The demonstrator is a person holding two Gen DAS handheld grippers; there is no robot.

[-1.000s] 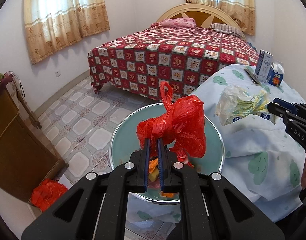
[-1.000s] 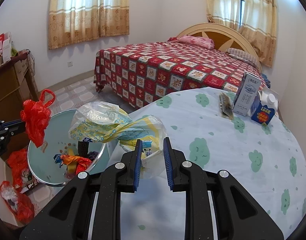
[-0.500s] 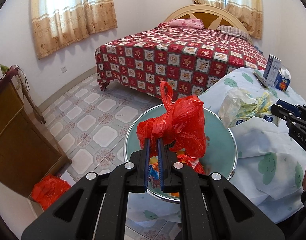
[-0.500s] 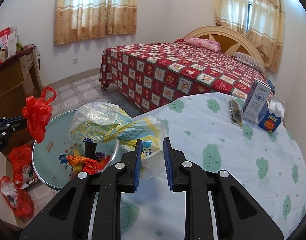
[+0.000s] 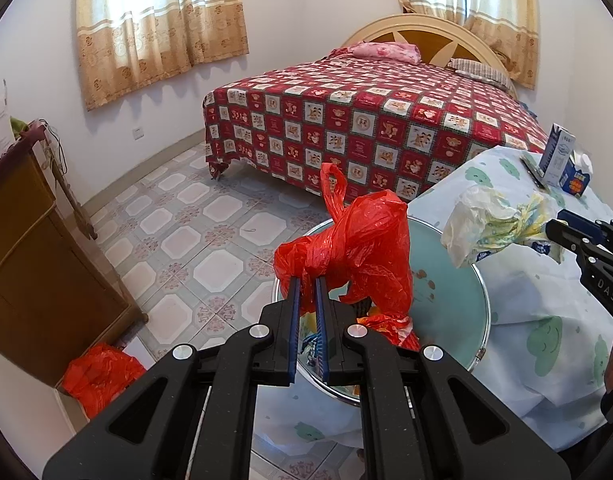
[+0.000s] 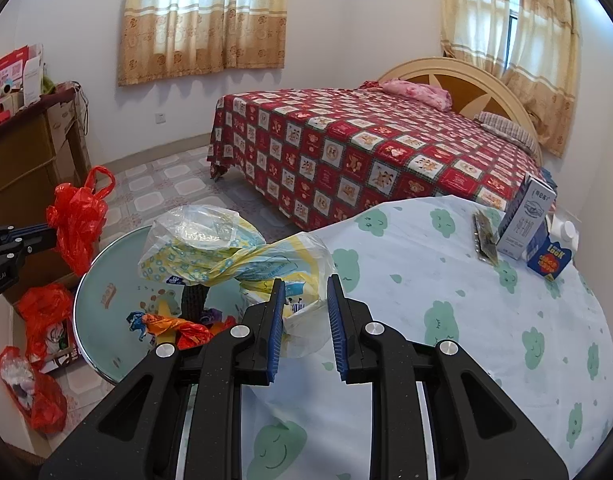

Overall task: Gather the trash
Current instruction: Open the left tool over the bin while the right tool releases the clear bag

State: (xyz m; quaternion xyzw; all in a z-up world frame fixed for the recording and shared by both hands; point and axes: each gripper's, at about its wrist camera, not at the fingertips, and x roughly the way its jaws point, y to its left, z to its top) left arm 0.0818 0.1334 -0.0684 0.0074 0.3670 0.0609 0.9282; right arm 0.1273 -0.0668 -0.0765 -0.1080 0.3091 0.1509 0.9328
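My left gripper (image 5: 306, 282) is shut on a crumpled red plastic bag (image 5: 354, 248), which hangs over the near rim of a round teal basin (image 5: 458, 292). The basin holds colourful wrappers. From the right wrist view the same red bag (image 6: 78, 220) shows at the far left, on the left gripper (image 6: 38, 236). My right gripper (image 6: 306, 284) is shut on a twisted clear, yellow and white plastic bag (image 6: 234, 248). That bag hangs between the basin (image 6: 102, 320) and the table edge. In the left wrist view it (image 5: 486, 220) sticks out of the right gripper (image 5: 562, 228).
A table in a pale blue cloth (image 6: 466, 320) carries a milk carton (image 6: 526, 216), a small blue box (image 6: 550, 256) and a dark strip. A bed (image 5: 366, 120) stands behind. On the left is a wooden cabinet (image 5: 26, 260), with red bags on the floor (image 6: 38, 392).
Both grippers have drifted a little to the left with their bags; the basin and table sit further right in both views. Neither grip has changed.
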